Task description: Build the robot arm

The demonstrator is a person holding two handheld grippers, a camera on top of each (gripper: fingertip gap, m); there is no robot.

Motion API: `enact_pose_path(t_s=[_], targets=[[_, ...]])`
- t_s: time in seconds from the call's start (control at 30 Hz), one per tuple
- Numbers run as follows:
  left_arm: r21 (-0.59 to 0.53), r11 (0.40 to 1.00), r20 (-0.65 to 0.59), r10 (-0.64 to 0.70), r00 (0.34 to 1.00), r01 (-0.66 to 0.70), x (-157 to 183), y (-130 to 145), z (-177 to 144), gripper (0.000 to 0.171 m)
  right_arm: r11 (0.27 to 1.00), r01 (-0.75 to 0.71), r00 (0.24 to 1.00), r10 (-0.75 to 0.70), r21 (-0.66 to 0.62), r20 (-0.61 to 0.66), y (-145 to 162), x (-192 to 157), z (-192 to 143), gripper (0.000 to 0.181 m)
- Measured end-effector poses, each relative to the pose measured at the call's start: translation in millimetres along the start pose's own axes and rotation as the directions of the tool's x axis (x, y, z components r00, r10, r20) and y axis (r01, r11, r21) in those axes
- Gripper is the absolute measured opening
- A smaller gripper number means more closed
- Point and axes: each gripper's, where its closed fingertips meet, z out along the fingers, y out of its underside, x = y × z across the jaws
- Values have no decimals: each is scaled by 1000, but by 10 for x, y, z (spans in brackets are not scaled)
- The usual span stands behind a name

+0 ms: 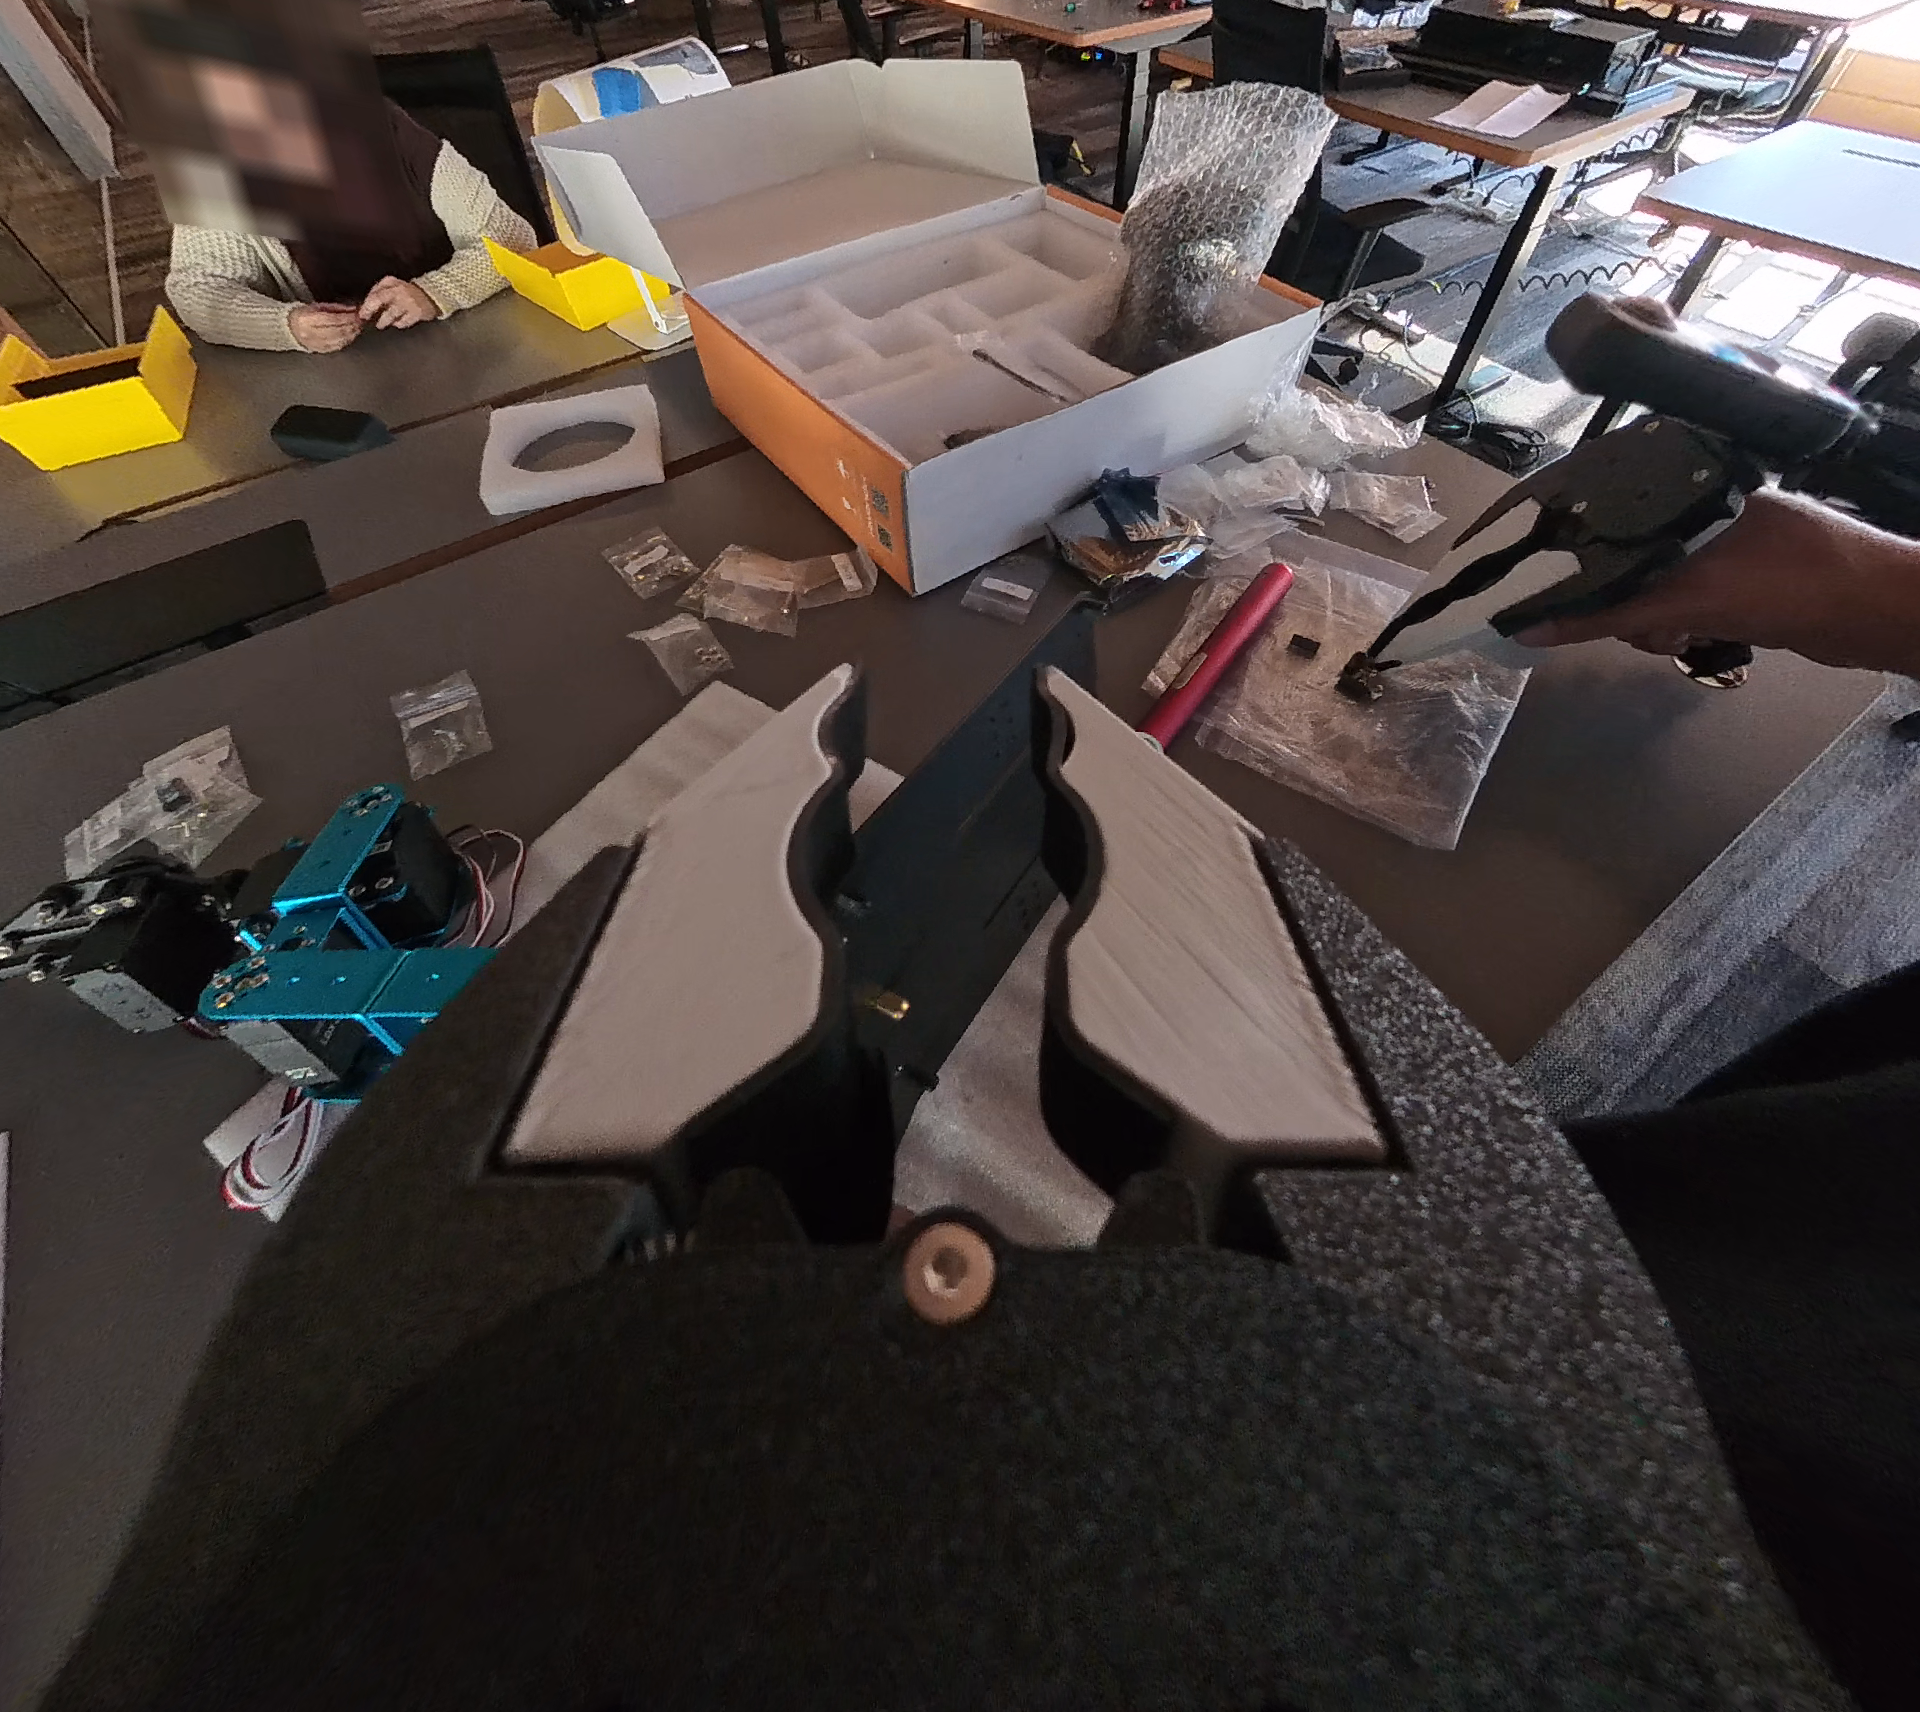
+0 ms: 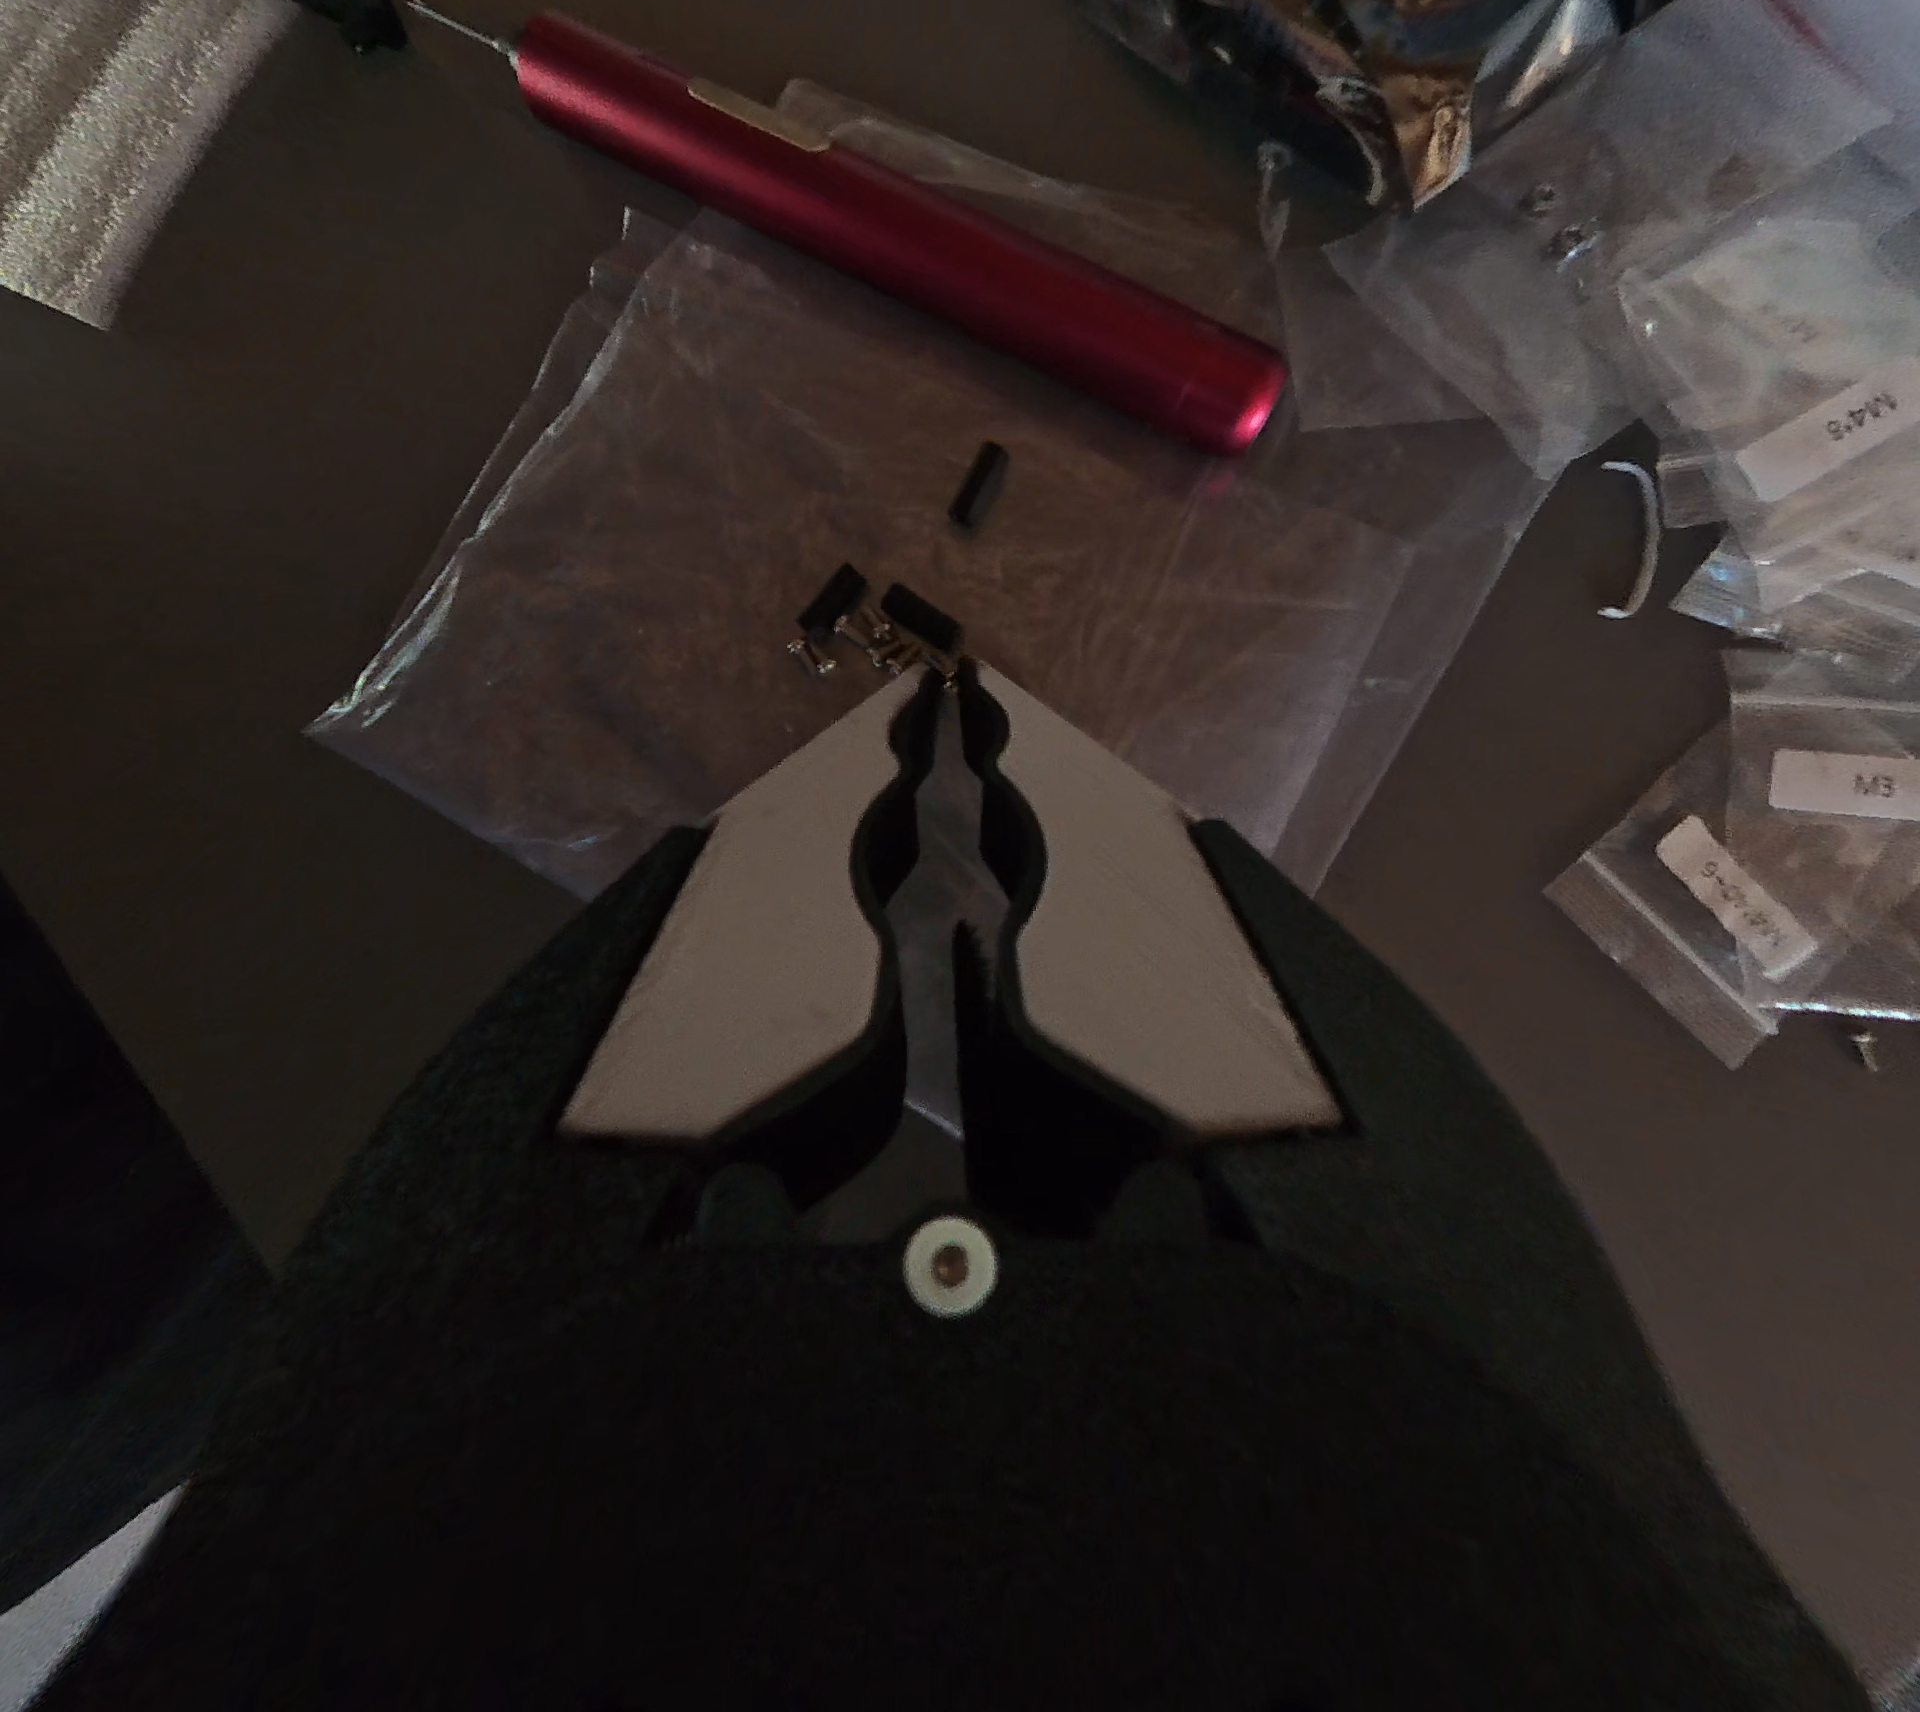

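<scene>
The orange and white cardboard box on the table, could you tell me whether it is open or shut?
Open. The orange and white cardboard box has its lid folded back, exposing the white foam insert inside.

Right gripper (image 2: 948, 680): fingers nearly closed, tips at small screws (image 2: 847, 646) and black spacers (image 2: 920, 608) on clear bag (image 2: 665, 519). Left gripper (image 1: 951, 696): fingers apart, straddling black perforated plate (image 1: 987, 821)

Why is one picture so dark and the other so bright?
Right wrist view: dim and slightly soft, aimed down at the shaded table, with only a faint sheen on the red screwdriver. Left wrist view: sunlit windows flood the room, and fisheye bending curves the table edges.
</scene>
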Motion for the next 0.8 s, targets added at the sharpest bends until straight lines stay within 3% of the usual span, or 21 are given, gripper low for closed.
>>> enact_pose_path(t_s=[0.07,0.13,0.23,0.33,0.4,0.5,0.7,0.8], targets=[[-4,1000,10,-1,1000,1,-24,14,-17,30,999,32,999,-32,1,-42,-32,-1,-68,2],[-12,1000,23,1,1000,-1,-53,33,-46,30,992,97,994,-94,79,-48,-296,-175,-175,2],[-37,999,57,6,998,-4,-125,103,-124,31,960,175,979,-192,219,62,-925,-856,-67,2],[-101,995,134,27,991,-13,-268,312,-250,30,957,182,943,-235,224,236,-1308,-1709,464,2],[-163,987,182,30,983,0,-332,539,-349,28,961,238,922,-269,141,279,-1298,-2071,866,3],[-229,970,218,-26,976,77,-279,900,-490,28,954,291,913,-299,69,276,-1234,-2297,1189,3],[-320,884,171,-301,938,342,271,1575,-436,29,978,199,948,-210,67,238,-1149,-2311,1131,3],[-315,852,142,-393,908,418,479,1693,-299,35,982,180,940,-188,54,283,-1087,-2364,1061,7]])
